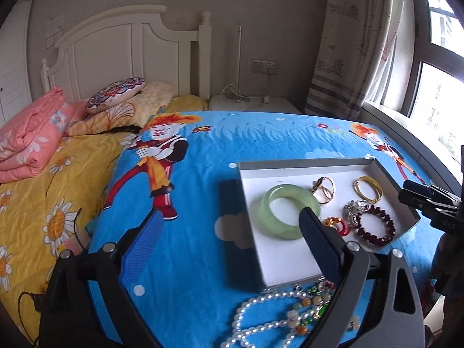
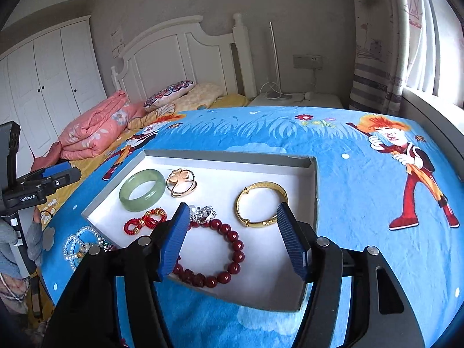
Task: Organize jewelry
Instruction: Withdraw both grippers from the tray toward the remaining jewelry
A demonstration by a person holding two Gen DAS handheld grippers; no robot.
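A shallow white box (image 1: 278, 171) (image 2: 232, 156) lies on the blue bedspread. In it are a green jade bangle (image 1: 285, 211) (image 2: 142, 190), a rose-gold bangle (image 1: 324, 189) (image 2: 181, 182), a gold bangle (image 1: 367, 189) (image 2: 261, 203), a dark red bead bracelet (image 1: 375, 226) (image 2: 220, 252), a red knotted cord bracelet (image 1: 336, 225) (image 2: 145, 220) and a silver piece (image 1: 355, 207) (image 2: 203, 213). A pearl necklace with coloured beads (image 1: 278, 310) (image 2: 78, 243) lies on the bedspread outside the box. My left gripper (image 1: 229, 229) is open and empty above the box's left side. My right gripper (image 2: 232, 232) is open and empty above the box.
A dark box lid (image 1: 235, 232) lies under the box's left edge. Folded pink quilt (image 1: 29, 136) and pillows (image 1: 116, 94) sit on the yellow sheet near the white headboard. A nightstand (image 1: 249, 103) with cables stands behind the bed. Curtain and window are on the right.
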